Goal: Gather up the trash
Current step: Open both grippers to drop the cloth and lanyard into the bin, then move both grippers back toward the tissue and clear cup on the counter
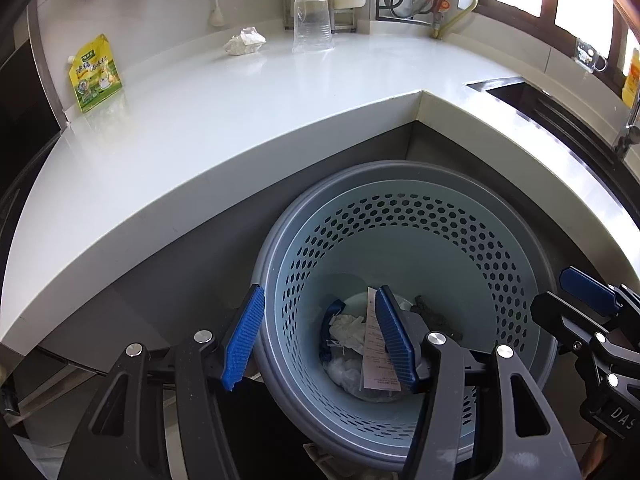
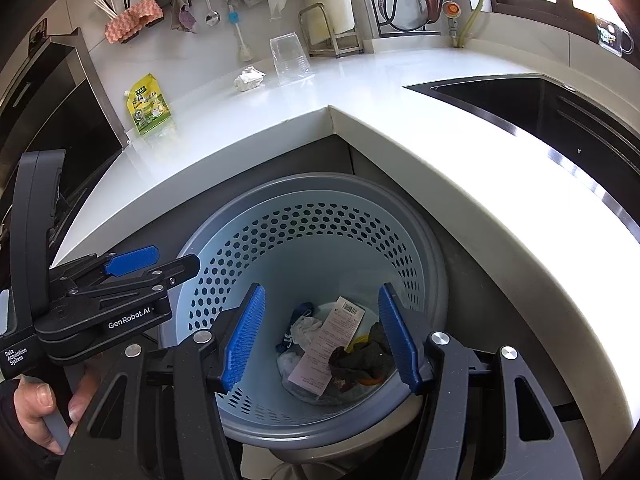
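The white counter (image 2: 400,128) wraps an inside corner, and the perforated blue bin (image 2: 424,248) sits on the floor under that corner. A receipt (image 2: 332,344), tissue and dark scraps lie at its bottom. Left gripper (image 1: 320,336) and right gripper (image 2: 320,336) hover over the bin, jaws wide, holding nothing. Near the counter's back edge stand a green pouch (image 2: 151,106), a crumpled tissue (image 2: 249,78) and a clear cup (image 2: 289,59)

White counter (image 1: 280,112) with pouch (image 1: 95,74), tissue (image 1: 245,41), cup (image 1: 312,26)

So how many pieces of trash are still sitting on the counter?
3: the yellow pouch at the counter's left end, the crumpled tissue near the back wall, and the clear plastic cup upside down just right of it. None seems hidden.
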`<state>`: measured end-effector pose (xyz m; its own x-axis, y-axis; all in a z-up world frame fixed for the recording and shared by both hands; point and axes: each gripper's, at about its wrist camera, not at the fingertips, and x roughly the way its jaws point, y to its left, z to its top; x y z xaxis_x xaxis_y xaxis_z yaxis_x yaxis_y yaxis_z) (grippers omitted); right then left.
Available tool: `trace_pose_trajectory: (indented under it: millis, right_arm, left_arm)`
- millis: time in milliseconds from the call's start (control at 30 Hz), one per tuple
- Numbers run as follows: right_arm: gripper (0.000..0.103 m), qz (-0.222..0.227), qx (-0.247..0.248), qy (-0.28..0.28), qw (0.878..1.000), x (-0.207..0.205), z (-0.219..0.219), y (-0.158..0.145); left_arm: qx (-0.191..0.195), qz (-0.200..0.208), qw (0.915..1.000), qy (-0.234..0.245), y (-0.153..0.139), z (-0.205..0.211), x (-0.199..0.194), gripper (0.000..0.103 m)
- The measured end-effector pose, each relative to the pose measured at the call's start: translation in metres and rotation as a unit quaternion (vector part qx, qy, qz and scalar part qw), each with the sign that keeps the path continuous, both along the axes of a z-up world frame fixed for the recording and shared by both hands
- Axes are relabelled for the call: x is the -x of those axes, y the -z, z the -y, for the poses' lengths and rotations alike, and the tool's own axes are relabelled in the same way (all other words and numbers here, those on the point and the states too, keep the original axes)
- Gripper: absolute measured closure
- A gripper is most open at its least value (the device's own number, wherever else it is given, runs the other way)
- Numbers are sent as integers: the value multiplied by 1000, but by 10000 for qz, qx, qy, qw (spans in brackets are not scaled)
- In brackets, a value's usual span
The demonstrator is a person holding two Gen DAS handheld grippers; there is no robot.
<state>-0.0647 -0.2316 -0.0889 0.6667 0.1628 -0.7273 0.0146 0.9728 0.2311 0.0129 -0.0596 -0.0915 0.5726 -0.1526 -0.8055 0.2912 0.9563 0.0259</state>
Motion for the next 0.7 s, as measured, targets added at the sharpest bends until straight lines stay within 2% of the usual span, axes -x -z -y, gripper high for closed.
trace_pose_trajectory:
  millis: [100, 167, 300, 367, 533, 700]
  right_arm:
    - [46, 2, 8, -2, 10000, 0, 0, 0]
    - [46, 12, 5, 7, 10000, 1, 0, -1]
    - [46, 12, -35, 54, 10000, 1, 3, -1]
    - [46, 12, -59, 69, 10000, 1, 4, -1]
    - [43, 83, -46, 41, 9999, 3, 4, -4]
    - [39, 307, -103, 32, 9995, 7, 7, -12]
  left_arm:
    - [6, 12, 10000, -19, 0, -1, 0, 44]
    - [22, 22, 10000, -45, -1, -2, 0, 36]
    - [79, 37, 9999, -66, -3, -3, 1, 30]
    - [82, 80, 9999, -83, -4, -3, 2, 21]
    - [157, 246, 9995, -108, -11, -5, 6, 9]
    - [258, 371, 9988, -212, -18, -9, 8, 9]
